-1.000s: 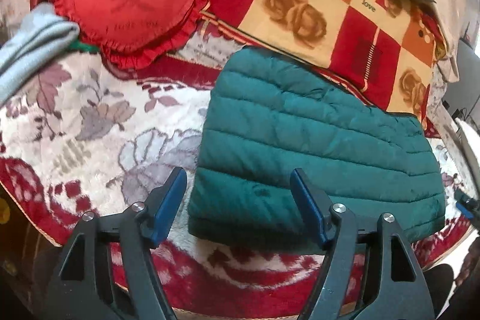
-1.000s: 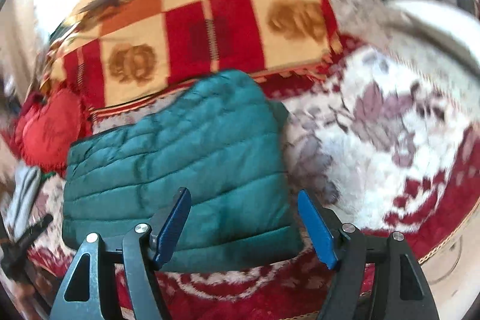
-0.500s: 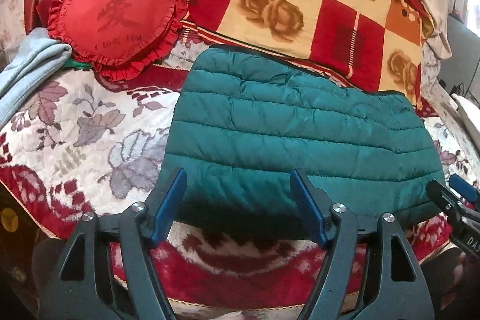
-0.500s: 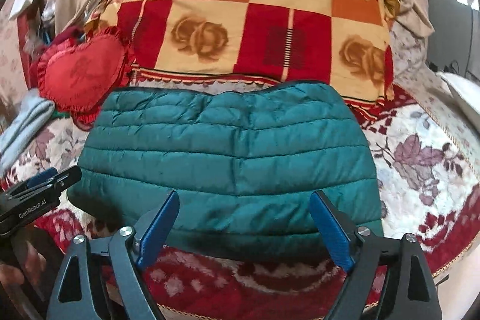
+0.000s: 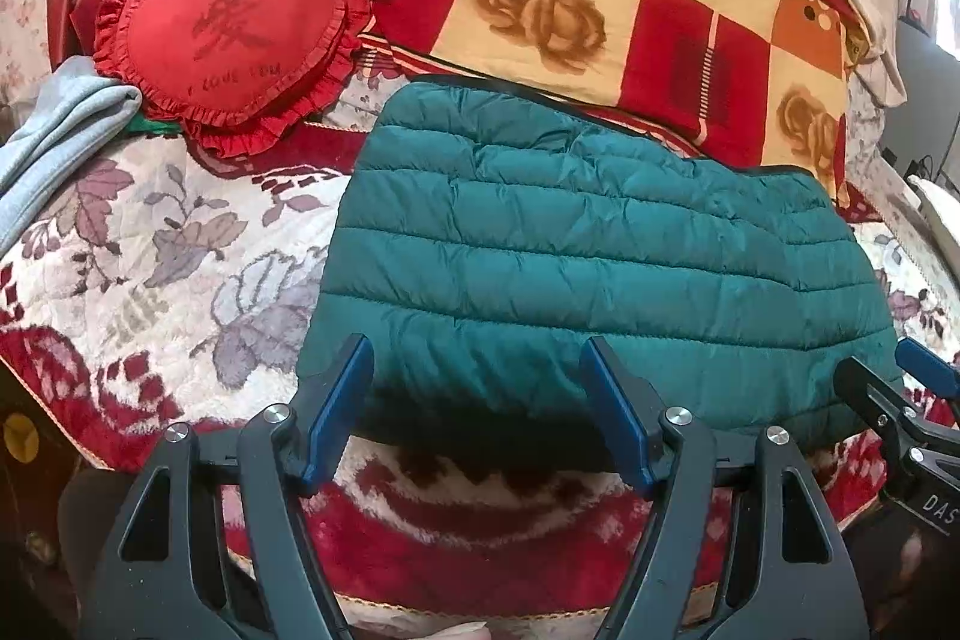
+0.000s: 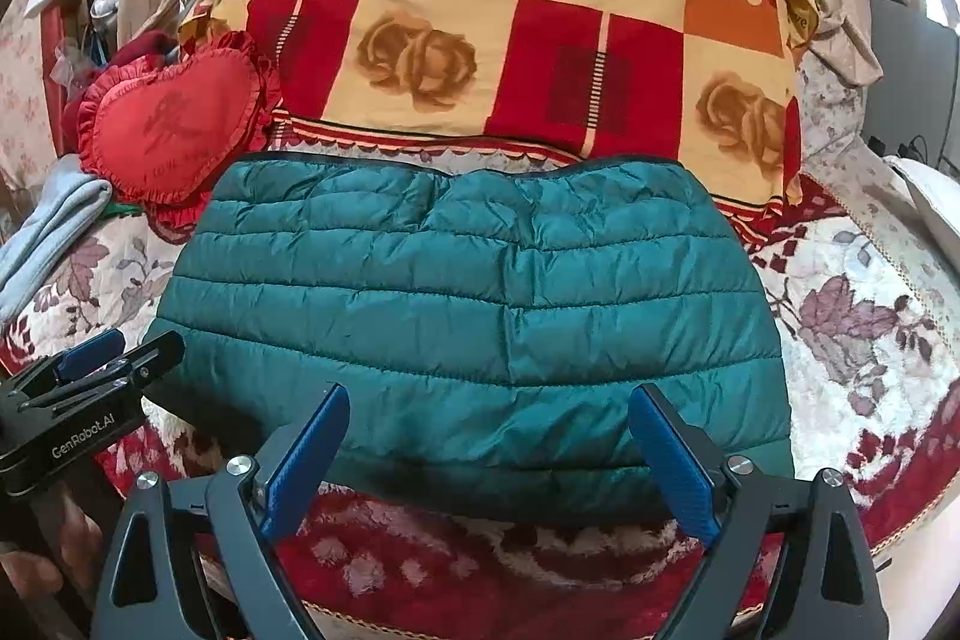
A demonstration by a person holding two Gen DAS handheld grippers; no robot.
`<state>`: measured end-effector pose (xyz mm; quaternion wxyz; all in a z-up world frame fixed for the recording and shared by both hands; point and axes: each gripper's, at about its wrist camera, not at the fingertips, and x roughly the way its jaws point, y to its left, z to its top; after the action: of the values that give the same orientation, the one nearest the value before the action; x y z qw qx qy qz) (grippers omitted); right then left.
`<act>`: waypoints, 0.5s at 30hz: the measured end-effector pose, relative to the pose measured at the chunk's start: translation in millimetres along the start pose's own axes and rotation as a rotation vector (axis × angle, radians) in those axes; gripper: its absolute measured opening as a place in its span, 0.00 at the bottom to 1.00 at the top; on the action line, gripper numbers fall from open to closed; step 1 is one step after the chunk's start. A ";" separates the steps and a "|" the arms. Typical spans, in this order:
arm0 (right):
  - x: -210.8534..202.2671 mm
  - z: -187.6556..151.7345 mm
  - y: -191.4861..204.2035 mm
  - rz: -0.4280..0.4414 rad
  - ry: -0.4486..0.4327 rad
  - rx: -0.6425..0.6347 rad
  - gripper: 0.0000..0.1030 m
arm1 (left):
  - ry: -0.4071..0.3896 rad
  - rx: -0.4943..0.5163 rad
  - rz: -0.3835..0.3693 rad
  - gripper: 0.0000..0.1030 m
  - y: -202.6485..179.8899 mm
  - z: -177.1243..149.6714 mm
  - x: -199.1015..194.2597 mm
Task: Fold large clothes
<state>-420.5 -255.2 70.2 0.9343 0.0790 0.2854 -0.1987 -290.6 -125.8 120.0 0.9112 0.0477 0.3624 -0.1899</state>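
Folded teal jacket (image 6: pixel 474 316) lying flat on floral blanket (image 6: pixel 864 334), centre of both views, far edge at 12 o'clock touching checked quilt (image 6: pixel 540 40). Left claw (image 5: pixel 480 400) hanging wide at near edge (nothing pressing between pads). Right claw (image 6: pixel 489 445) gaping wider, jaws just been opening, jacket hem lying between but not gripped. Heart cushion (image 5: pixel 228 34) sitting at 10 o'clock, overlapping grey garment (image 5: pixel 54 130) at 9 o'clock.
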 end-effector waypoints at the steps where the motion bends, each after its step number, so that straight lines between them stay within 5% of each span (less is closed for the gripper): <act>1: 0.3 -0.2 0.1 0.001 0.001 0.003 0.90 | 0.000 0.001 0.001 0.70 -0.3 -0.2 0.1; 15: 5.1 -2.6 1.9 0.011 0.014 0.021 0.90 | -0.009 0.026 0.010 0.70 -4.4 -1.8 -1.2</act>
<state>-417.2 -254.4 65.3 0.9325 0.0918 0.2894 -0.1958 -294.3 -129.1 119.8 0.9131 0.0604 0.3557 -0.1900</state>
